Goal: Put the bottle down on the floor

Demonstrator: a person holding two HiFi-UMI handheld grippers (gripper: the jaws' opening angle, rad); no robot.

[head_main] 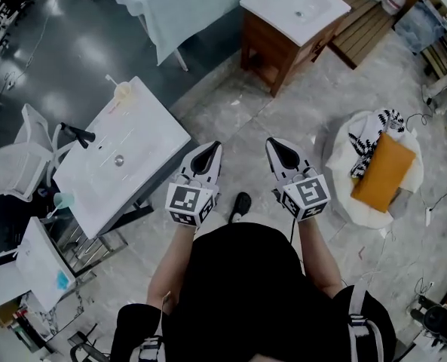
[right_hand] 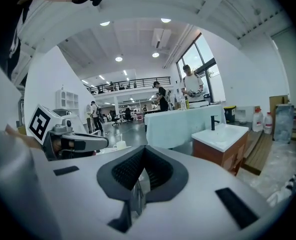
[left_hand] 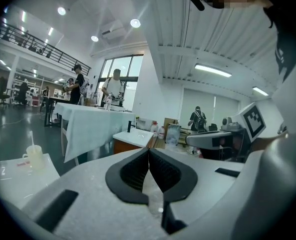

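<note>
The white left gripper (head_main: 206, 152) and white right gripper (head_main: 282, 149) hang side by side over the grey stone floor (head_main: 231, 115), jaws shut on nothing, and I see no bottle near either.

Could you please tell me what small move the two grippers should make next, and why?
Both the left gripper and the right gripper are shut with nothing between their fingers, and no bottle shows nearby. I would probably open one gripper first, so it is ready to grasp once a bottle is found.
</note>
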